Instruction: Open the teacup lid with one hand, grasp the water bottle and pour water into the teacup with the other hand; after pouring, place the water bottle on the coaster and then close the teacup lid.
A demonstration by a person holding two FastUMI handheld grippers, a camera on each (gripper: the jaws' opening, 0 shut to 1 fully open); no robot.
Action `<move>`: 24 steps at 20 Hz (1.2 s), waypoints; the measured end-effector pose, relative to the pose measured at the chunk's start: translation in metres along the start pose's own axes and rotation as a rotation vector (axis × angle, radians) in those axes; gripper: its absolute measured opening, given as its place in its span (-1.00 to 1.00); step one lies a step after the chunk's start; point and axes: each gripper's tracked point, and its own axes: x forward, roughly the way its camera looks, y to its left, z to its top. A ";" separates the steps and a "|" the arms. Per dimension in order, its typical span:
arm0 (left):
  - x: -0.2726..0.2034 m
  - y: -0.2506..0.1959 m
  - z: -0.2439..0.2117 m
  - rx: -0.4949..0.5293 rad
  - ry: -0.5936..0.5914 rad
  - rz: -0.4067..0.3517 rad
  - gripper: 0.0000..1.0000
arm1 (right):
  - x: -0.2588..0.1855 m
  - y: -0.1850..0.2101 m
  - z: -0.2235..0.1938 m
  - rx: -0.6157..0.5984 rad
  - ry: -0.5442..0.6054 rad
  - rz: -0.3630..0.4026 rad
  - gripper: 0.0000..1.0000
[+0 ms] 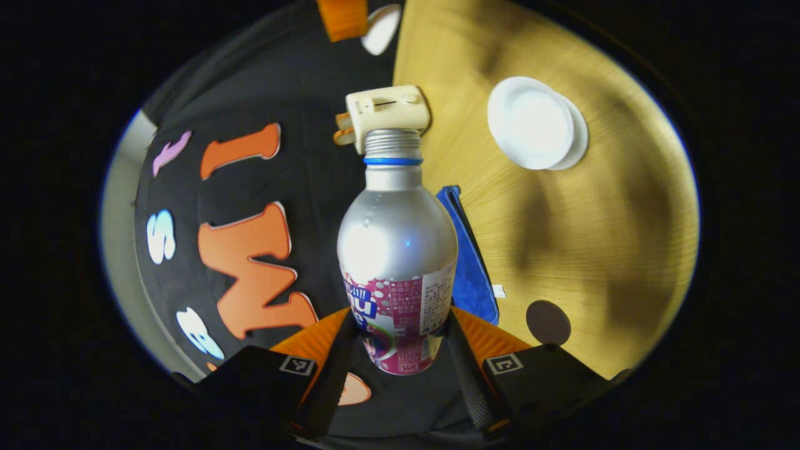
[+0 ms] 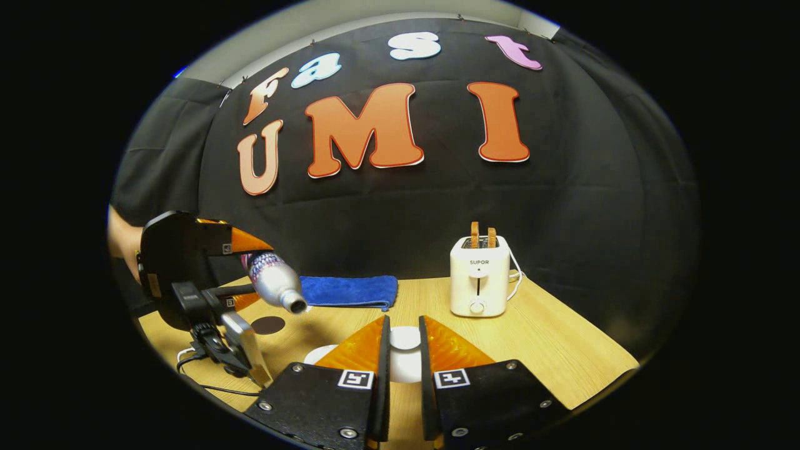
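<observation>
Aluminium bottle (image 1: 396, 250) sits clamped in my left gripper (image 1: 400, 350), tipped, mouth open. My right gripper (image 2: 405, 350) grips the lid (image 2: 405, 339) by its knob. Pouring seems underway; coaster (image 1: 548, 322) placement and closing remain.

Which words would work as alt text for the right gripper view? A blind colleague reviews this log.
The right gripper holds a white lid between its fingers above a wooden table. To the left, the left gripper tips a silver water bottle mouth-down toward the table. A blue cloth and a white toaster stand behind.
</observation>
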 end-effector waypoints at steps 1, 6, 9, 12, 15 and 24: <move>-0.003 0.000 -0.011 -0.077 0.010 0.016 0.67 | 0.002 0.003 0.001 0.000 0.003 0.000 -0.58; -0.015 0.014 -0.062 -0.357 0.048 0.152 0.65 | 0.008 0.030 0.008 -0.031 0.003 0.020 -0.58; -0.024 0.035 -0.091 -0.535 0.057 0.260 0.63 | 0.015 0.050 0.010 -0.053 0.000 0.043 -0.58; -0.021 0.032 -0.117 -0.754 0.093 0.295 0.63 | 0.025 0.070 0.002 -0.077 0.011 0.062 -0.58; -0.014 0.025 -0.127 -0.953 0.110 0.321 0.63 | 0.033 0.087 -0.013 -0.122 0.045 0.069 -0.58; 0.008 0.012 -0.126 -1.401 0.109 0.322 0.63 | 0.051 0.108 -0.064 -0.199 0.138 0.074 -0.57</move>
